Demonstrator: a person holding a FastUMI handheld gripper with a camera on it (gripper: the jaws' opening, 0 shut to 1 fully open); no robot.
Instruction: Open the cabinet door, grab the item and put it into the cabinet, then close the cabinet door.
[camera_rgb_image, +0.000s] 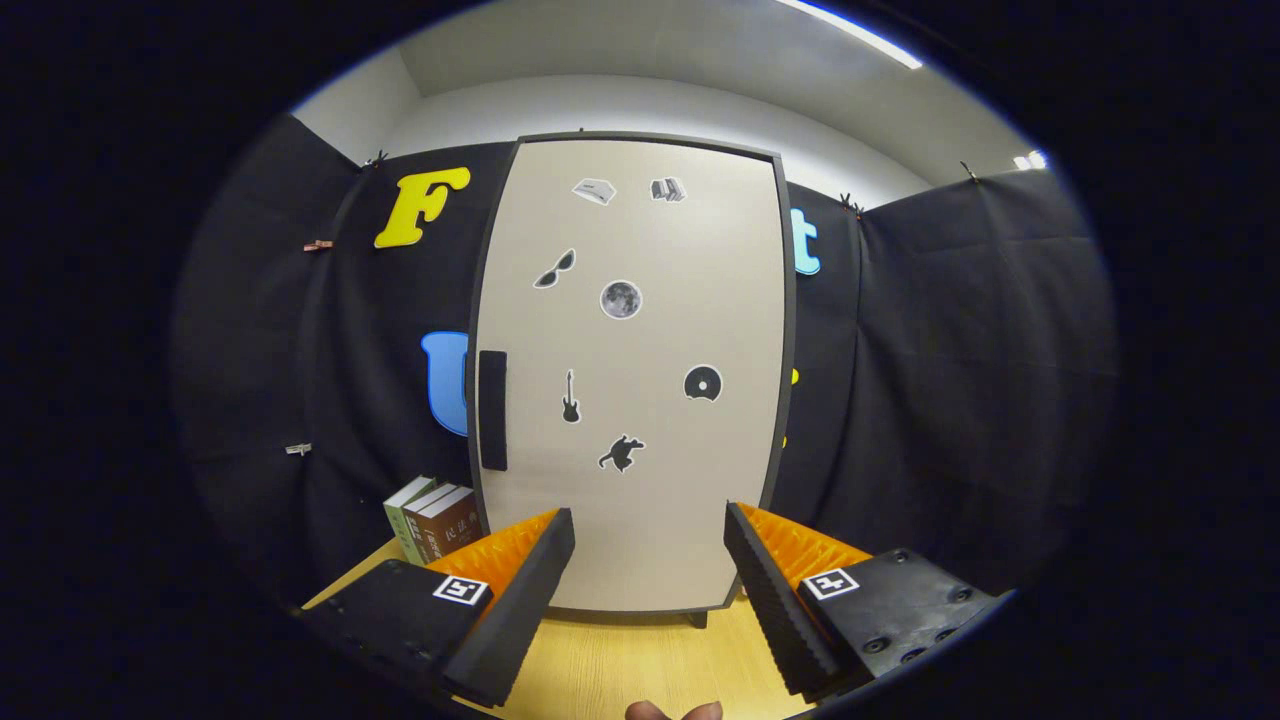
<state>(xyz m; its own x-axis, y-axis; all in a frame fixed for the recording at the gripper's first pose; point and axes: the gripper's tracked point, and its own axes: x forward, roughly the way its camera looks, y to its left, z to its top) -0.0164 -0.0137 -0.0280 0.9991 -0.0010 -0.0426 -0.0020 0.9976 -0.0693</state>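
Note:
A tall beige cabinet (635, 380) stands upright on the wooden table, straight ahead of my fingers, with its door shut. Several small stickers dot the door. A dark vertical handle (492, 410) sits on the door's left edge, at about mid height. Three books (432, 518) stand upright beside the cabinet's lower left corner, just beyond my left finger. My gripper (650, 540) is open, fingers spread wide with nothing between them, a short way in front of the door's lower part and apart from it.
The light wooden table (640, 660) runs under the gripper up to the cabinet's foot. Black cloth walls close the booth behind and on both sides. A bit of a hand (672, 711) shows below the fingers.

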